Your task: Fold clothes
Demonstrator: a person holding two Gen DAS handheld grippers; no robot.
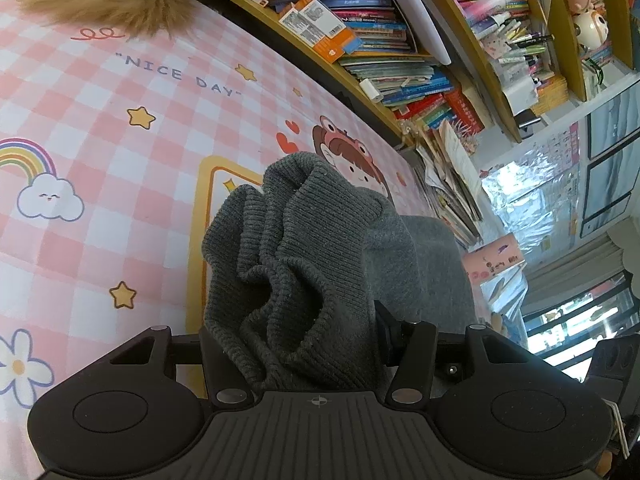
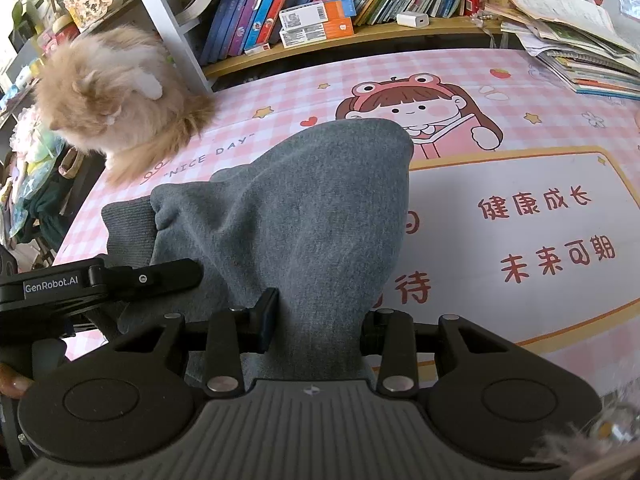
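Left tool (image 1: 296,344) clamps ribbed hem, right tool (image 2: 316,320) grey garment (image 2: 304,216).

A pink checked table mat (image 2: 500,216) is covering the table. A fluffy cat (image 2: 116,96) is sitting on its far left corner. Left of the cat, a grey garment (image 2: 288,216) is lying mid-mat.

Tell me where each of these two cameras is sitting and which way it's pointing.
Left wrist: on the left claw, looking down along its fingers at the bunched ribbed hem of the grey garment and the pink checked tablecloth.
Right wrist: on the right claw, facing the bookshelf; the left claw and a fingertip show.
Shared: garment, tablecloth, bookshelf, fluffy cat.
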